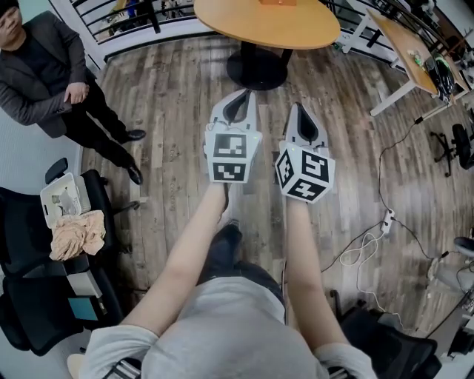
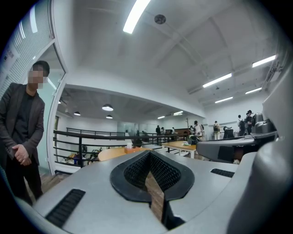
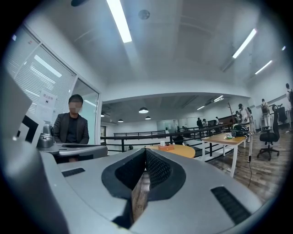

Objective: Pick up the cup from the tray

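Note:
My left gripper [image 1: 238, 96] and right gripper [image 1: 302, 109] are held side by side above the wooden floor, both pointing at a round wooden table [image 1: 244, 26]. Both are shut with nothing between the jaws. In the left gripper view the left gripper's [image 2: 149, 153] tips meet, and far off on the round table [image 2: 112, 153] stands a small white cup-like thing [image 2: 129, 145] on an orange tray [image 2: 132, 149]. The right gripper view shows the right gripper [image 3: 146, 151] shut, and the same orange tray [image 3: 167, 147] with the white thing [image 3: 162, 143] on it. In the head view only the tray's edge [image 1: 278, 2] shows.
A person in a dark jacket [image 1: 44, 66] stands at the left. Black office chairs [image 1: 37, 296] with a beige cloth [image 1: 76, 235] are at the lower left. A desk [image 1: 404, 44] stands at the upper right, cables [image 1: 370, 248] lie on the floor at the right, and a railing [image 1: 133, 22] runs behind the table.

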Demonstrator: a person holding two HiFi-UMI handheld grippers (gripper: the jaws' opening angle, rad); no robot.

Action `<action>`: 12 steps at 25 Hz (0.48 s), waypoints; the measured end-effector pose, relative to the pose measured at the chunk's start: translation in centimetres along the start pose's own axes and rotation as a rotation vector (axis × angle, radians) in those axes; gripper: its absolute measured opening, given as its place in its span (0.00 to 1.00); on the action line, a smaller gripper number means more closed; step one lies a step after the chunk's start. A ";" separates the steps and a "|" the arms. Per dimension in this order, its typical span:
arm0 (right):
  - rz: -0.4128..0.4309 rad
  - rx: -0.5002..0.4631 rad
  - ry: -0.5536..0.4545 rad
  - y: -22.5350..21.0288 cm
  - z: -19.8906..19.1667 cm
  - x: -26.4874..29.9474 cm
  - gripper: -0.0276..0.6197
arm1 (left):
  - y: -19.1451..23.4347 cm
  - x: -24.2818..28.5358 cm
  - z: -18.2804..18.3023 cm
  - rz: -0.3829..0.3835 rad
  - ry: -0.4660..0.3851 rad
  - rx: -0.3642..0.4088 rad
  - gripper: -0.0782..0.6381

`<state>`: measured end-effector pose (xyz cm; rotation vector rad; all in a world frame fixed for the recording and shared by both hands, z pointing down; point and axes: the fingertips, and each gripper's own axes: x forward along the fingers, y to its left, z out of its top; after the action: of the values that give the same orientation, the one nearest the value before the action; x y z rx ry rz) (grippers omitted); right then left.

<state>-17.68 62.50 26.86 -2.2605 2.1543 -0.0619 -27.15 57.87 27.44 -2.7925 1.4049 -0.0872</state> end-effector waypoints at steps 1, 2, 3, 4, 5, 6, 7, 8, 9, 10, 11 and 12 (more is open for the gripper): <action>-0.003 0.002 0.002 -0.1 0.0 1.0 0.05 | 0.4 0.9 0.0 -0.005 0.002 0.000 0.11; -0.005 0.004 0.003 -0.2 -0.1 1.9 0.05 | 0.8 1.7 -0.1 -0.009 0.003 0.001 0.11; -0.007 0.003 0.004 -0.3 -0.1 2.7 0.05 | 1.1 2.4 -0.1 -0.013 0.003 0.001 0.11; -0.007 0.000 0.006 -0.3 -0.2 3.5 0.05 | 1.4 3.1 -0.1 -0.017 0.002 0.002 0.11; -0.008 -0.004 0.007 -0.4 -0.3 4.2 0.05 | 1.7 3.7 -0.1 -0.020 0.001 0.002 0.11; -0.009 -0.006 0.008 -0.5 -0.4 4.8 0.05 | 2.0 4.4 -0.2 -0.021 0.000 0.002 0.11; -0.011 -0.005 0.010 -0.7 -0.5 5.3 0.05 | 2.2 4.9 -0.2 -0.022 0.000 0.001 0.11; -0.013 -0.003 0.012 -0.9 -0.6 5.8 0.05 | 2.4 5.5 -0.3 -0.021 0.001 -0.002 0.11; -0.014 -0.002 0.015 -1.2 -0.7 6.2 0.05 | 2.5 6.0 -0.3 -0.021 0.003 -0.005 0.11; -0.016 -0.002 0.017 -1.5 -0.7 6.6 0.05 | 2.4 6.5 -0.4 -0.022 0.004 -0.008 0.11; -0.018 -0.004 0.018 -1.9 -0.7 7.0 0.05 | 2.4 7.1 -0.3 -0.024 0.004 -0.010 0.11; -0.021 -0.005 0.017 -2.2 -0.6 7.5 0.05 | 2.4 7.7 -0.3 -0.026 0.003 -0.011 0.11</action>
<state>-15.11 55.15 27.71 -2.2939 2.1416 -0.0766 -24.49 50.26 27.94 -2.8210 1.3736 -0.0840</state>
